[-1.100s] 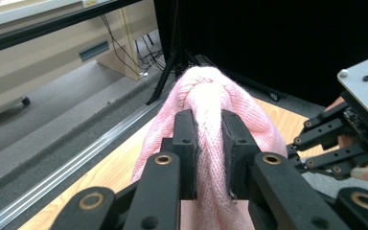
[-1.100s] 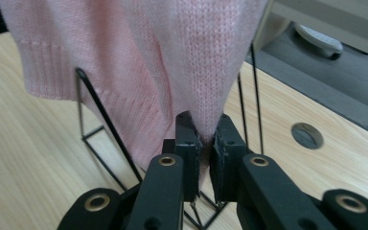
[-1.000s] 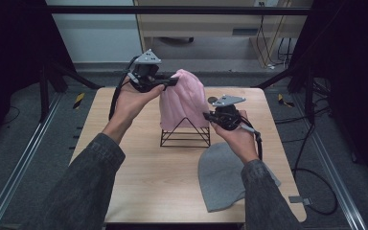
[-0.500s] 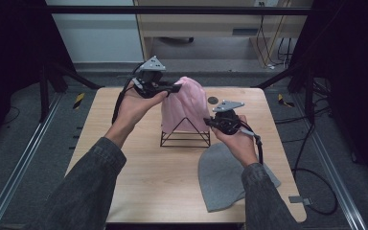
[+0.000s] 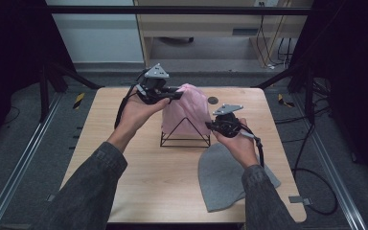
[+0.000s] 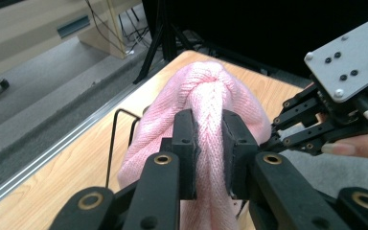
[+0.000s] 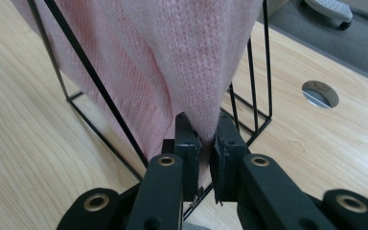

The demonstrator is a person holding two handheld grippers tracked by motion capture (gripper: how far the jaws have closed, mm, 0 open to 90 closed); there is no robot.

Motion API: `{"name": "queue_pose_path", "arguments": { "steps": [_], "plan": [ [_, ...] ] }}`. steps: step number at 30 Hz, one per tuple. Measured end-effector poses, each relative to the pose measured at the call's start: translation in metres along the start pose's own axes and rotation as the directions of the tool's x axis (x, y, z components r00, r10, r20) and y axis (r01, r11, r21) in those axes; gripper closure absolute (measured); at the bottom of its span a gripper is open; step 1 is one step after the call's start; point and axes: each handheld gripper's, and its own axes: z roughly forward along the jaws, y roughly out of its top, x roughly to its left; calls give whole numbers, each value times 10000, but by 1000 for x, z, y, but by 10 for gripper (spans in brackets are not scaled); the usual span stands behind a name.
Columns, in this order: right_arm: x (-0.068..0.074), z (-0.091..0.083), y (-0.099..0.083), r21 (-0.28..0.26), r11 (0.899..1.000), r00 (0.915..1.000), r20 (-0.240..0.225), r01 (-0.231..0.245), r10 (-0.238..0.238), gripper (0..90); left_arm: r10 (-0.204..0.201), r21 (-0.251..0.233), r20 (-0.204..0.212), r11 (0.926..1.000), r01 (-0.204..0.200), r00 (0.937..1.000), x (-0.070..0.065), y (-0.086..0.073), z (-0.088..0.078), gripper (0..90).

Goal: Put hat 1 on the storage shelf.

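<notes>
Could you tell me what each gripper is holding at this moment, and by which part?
Both hold the pink knit hat: the left gripper pinches a fold near its top, the right gripper its lower edge.

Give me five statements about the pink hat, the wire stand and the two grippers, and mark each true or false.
1. The left gripper pinches a fold of the pink knit hat. True.
2. The right gripper is open and clear of the hat. False: its jaws are shut on the hat's lower edge.
3. The pink hat is draped over a black wire stand. True.
4. A grey hat hangs on the stand as well. False: it lies flat on the table, near the right forearm.
5. The wire stand is lying tipped on its side. False: it stands upright on its base.
</notes>
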Motion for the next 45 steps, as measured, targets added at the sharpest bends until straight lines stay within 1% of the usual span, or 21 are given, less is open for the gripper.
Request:
{"name": "queue_pose_path", "arguments": {
  "steps": [3,6,11,14,16,19,23,26,27,29,31,33,37,40,41,42,43,44,45],
  "plan": [
    [-1,3,-4,117,9999,10000,-14,-58,58,829,2,87,-23,10000,-2,10000,1,-4,2,778],
    [-1,5,-6,183,9998,10000,-30,-92,93,828,-90,187,-32,9998,91,10000,3,-9,5,778],
    [-1,7,-9,349,9994,10000,19,-83,82,810,-163,284,152,9995,159,9998,4,-16,8,778],
    [-1,6,-10,431,9990,9999,57,-146,144,743,-130,296,144,9995,126,9998,2,-18,8,778],
    [-1,3,-11,468,9986,9997,75,-225,221,689,-112,379,134,9992,107,9998,1,-18,9,778],
    [-1,-4,-14,495,9984,9995,150,-283,276,637,-101,499,146,9987,93,9998,0,-20,12,778],
    [-4,-16,-24,504,9981,9990,306,-341,326,562,-98,627,216,9980,85,9997,-3,-23,15,778],
    [-6,-24,-32,421,9978,9976,487,-519,498,524,-113,792,270,9968,92,9996,-5,-26,17,777],
    [-7,-27,-35,424,9973,9968,560,-601,577,514,-45,931,235,9957,23,9997,-5,-27,19,776],
    [-9,-33,-42,404,9968,9954,687,-697,668,504,-82,1108,159,9938,64,9998,-5,-30,22,775],
    [-11,-39,-51,391,9957,9935,800,-839,806,498,-179,1128,183,9935,157,9997,-4,-33,23,774],
    [-12,-44,-59,353,9952,9919,921,-914,879,491,-310,1109,327,9935,272,9990,-4,-35,24,771],
    [-13,-51,-76,327,9921,9864,1160,-1209,1164,476,-300,1233,285,9920,263,9991,-5,-35,24,770],
    [-13,-55,-88,-23,9877,9787,1345,-1565,1554,471,-346,1302,321,9910,302,9989,-6,-36,25,769],
    [-13,-55,-88,-23,9877,9787,1345,-1565,1554,471,-346,1302,321,9910,302,9989,-6,-36,25,764],
    [-13,-56,-100,-444,9795,9703,1349,-1965,2008,471,-381,1288,318,9911,337,9988,-6,-37,25,764],
    [-12,-57,-104,-450,9749,9655,1359,-2179,2220,470,-408,1251,315,9915,365,9987,-6,-37,25,756],
    [-12,-58,-107,-329,9748,9650,1379,-2207,2232,467,-439,1210,300,9919,400,9986,-6,-37,24,743],
    [-12,-59,-108,-284,9770,9661,1458,-2112,2131,466,-455,1124,254,9928,423,9986,-6,-37,23,724]
  ]
}}
